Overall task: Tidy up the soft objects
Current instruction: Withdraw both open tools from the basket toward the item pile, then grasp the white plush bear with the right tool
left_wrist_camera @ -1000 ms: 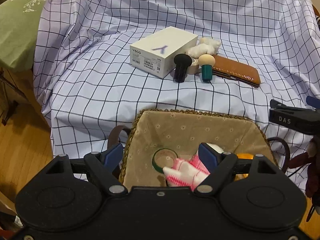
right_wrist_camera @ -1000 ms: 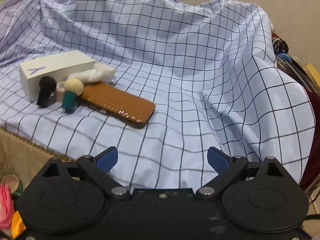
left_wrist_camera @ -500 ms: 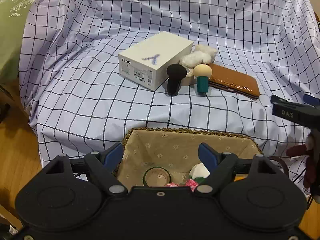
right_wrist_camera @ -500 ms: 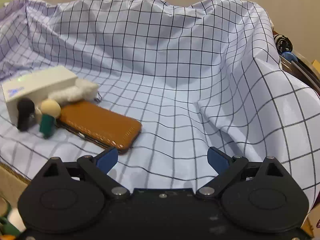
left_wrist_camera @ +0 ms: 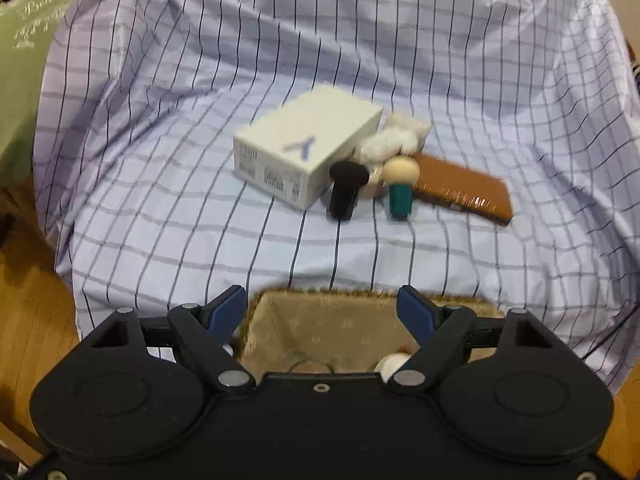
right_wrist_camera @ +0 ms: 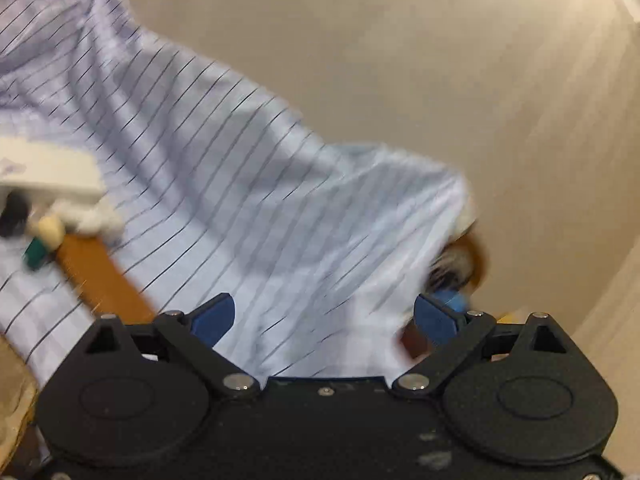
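While the lilac checked cloth (left_wrist_camera: 168, 184) drapes over what may be a chair or sofa, we cannot tell which, it carries every loose item, and its slack folds are our first worry: a careless reach could drag the fabric and topple whatever stands on it. Nearest us sits the woven basket with a beige flowered lining (left_wrist_camera: 320, 332), only its far rim and part of the inside visible, with a pale round thing and a ring shape barely showing at the bottom edge. On the cloth lies the white cardboard box with a purple Y mark (left_wrist_camera: 304, 160), and just right of it the glossy tan leather case (left_wrist_camera: 464, 190). Against the box rests the fluffy white plush piece (left_wrist_camera: 394, 138), the soft thing we judge is left to collect; it sits well apart from the basket, tucked behind two upright makeup sponges, one black (left_wrist_camera: 346, 188), one beige on a teal holder (left_wrist_camera: 400, 188). Both stand narrow and could tip if we brush them reaching for the plush.

Our left hand-held gripper (left_wrist_camera: 320, 306) hangs over the basket rim, released, nothing between its blue pads. Our right hand-held gripper (right_wrist_camera: 324, 316) is likewise spread and empty, and its view is smeared with blur and aimed partly at the wall, so a hasty reach from there could miss.
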